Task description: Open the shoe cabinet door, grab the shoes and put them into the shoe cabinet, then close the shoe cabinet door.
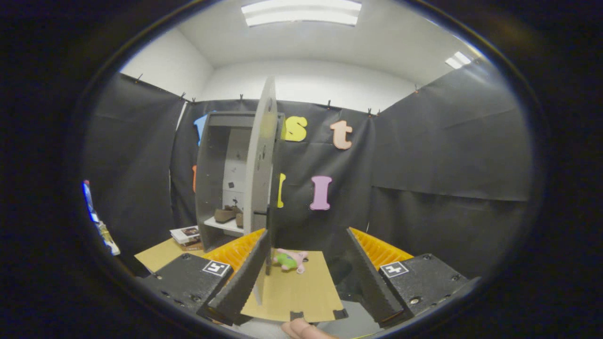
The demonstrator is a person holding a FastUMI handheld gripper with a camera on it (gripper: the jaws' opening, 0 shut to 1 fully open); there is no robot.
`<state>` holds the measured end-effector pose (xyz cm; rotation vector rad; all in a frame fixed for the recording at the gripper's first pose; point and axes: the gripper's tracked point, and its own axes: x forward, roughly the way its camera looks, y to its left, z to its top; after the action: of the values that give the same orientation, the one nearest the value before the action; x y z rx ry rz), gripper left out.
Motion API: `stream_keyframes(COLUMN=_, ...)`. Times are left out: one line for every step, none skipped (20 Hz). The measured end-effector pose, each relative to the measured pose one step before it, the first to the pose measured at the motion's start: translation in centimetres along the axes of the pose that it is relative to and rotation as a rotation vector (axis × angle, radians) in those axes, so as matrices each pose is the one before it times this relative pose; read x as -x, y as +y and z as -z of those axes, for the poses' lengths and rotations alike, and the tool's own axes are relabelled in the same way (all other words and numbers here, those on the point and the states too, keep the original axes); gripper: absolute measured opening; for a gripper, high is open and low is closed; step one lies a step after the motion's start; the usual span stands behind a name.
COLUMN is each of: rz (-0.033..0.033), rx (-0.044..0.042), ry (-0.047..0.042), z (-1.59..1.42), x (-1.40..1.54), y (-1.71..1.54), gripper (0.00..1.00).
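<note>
The grey shoe cabinet [207,188] stands on the table against the booth wall, beyond my left finger. Its door [261,160] is swung open toward me and I see it nearly edge-on. The door's lower edge comes down just inside my left finger [245,278]; whether they touch I cannot tell. A pair of brown shoes [228,214] sits on the cabinet's lower white shelf. My gripper [308,233] is open, and between the fingers is only the door's edge on the left side.
A small pink and green plush toy [291,260] lies on the tan tabletop [301,292] just ahead of the fingers. A short stack of books [186,237] rests left of the cabinet's base. A person's fingertip [304,329] shows below the gripper.
</note>
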<state>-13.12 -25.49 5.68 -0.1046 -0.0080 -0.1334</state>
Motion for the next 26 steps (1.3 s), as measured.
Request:
stream_keyframes(rz=0.02143, rx=-0.00145, ry=0.00318, z=0.319, x=-0.451, y=-0.784, gripper=1.0)
stream_keyframes(rz=0.01732, rx=-0.00196, ry=0.00292, z=0.308, x=-0.723, y=-1.112, gripper=1.0)
stream_keyframes(rz=0.02084, rx=0.00131, ry=0.00354, z=0.435, x=-0.966, y=-1.4, gripper=1.0)
stream_keyframes(rz=0.02351, rx=-0.00145, ry=-0.00254, z=0.235, x=-0.999, y=-1.216, gripper=1.0)
stream_keyframes(rz=0.0264, rx=-0.00138, ry=-0.00122, z=0.042, x=-1.37, y=-1.273, gripper=1.0)
stream_keyframes(rz=0.02429, rx=-0.00323, ry=0.00342, z=-0.092, x=-1.122, y=-1.115, gripper=1.0)
stream_keyframes(rz=0.01834, rx=-0.01274, ry=0.00217, z=0.057, x=-1.107, y=-0.929, gripper=1.0)
stream_keyframes(rz=0.00534, rx=-0.01335, ry=0.00458, z=0.139, x=-1.233, y=-0.647, gripper=1.0)
stream_keyframes(rz=-0.00329, rx=-0.01275, ry=-0.00164, z=0.079, x=-1.342, y=-0.462, gripper=1.0)
stream_keyframes(rz=-0.001, rx=-0.00972, ry=-0.01205, z=-0.175, x=-1.336, y=-0.414, gripper=1.0)
stream_keyframes(rz=-0.00064, rx=-0.00284, ry=-0.01096, z=-0.021, x=-1.327, y=-0.398, gripper=1.0)
stream_keyframes(rz=-0.00675, rx=-0.00019, ry=-0.00983, z=0.371, x=-1.178, y=-0.186, gripper=1.0)
stream_keyframes(rz=-0.01703, rx=0.00626, ry=0.00197, z=0.42, x=-1.015, y=0.218, gripper=1.0)
stream_keyframes(rz=-0.01317, rx=0.00272, ry=0.00793, z=0.557, x=-0.848, y=0.335, gripper=1.0)
stream_keyframes(rz=-0.01012, rx=-0.00614, ry=0.00197, z=0.212, x=-1.056, y=0.303, gripper=1.0)
stream_keyframes(rz=-0.00904, rx=-0.01652, ry=0.00611, z=0.246, x=-0.844, y=0.449, gripper=1.0)
stream_keyframes(rz=-0.01099, rx=-0.02143, ry=0.0085, z=0.324, x=-0.796, y=0.722, gripper=1.0)
stream_keyframes(rz=-0.01391, rx=-0.02062, ry=0.01039, z=0.266, x=-0.61, y=0.835, gripper=1.0)
stream_keyframes(rz=-0.01792, rx=-0.01467, ry=0.00708, z=-0.07, x=-0.203, y=0.771, gripper=1.0)
stream_keyframes(rz=-0.01428, rx=-0.00609, ry=0.00685, z=0.211, x=-0.472, y=0.916, gripper=1.0)
stream_keyframes(rz=-0.01164, rx=0.00351, ry=0.0035, z=0.294, x=-0.517, y=1.153, gripper=1.0)
stream_keyframes(rz=-0.01556, rx=0.01345, ry=0.0018, z=0.151, x=-0.401, y=1.207, gripper=1.0)
stream_keyframes(rz=-0.00969, rx=0.01587, ry=0.00281, z=0.173, x=-0.355, y=1.162, gripper=1.0)
stream_keyframes(rz=-0.00898, rx=0.01724, ry=0.00365, z=0.242, x=-0.258, y=1.028, gripper=1.0)
stream_keyframes(rz=-0.01844, rx=0.01091, ry=-0.0001, z=0.088, x=-0.197, y=1.572, gripper=1.0)
stream_keyframes(rz=-0.01418, rx=0.00592, ry=0.00337, z=0.09, x=-0.296, y=1.34, gripper=1.0)
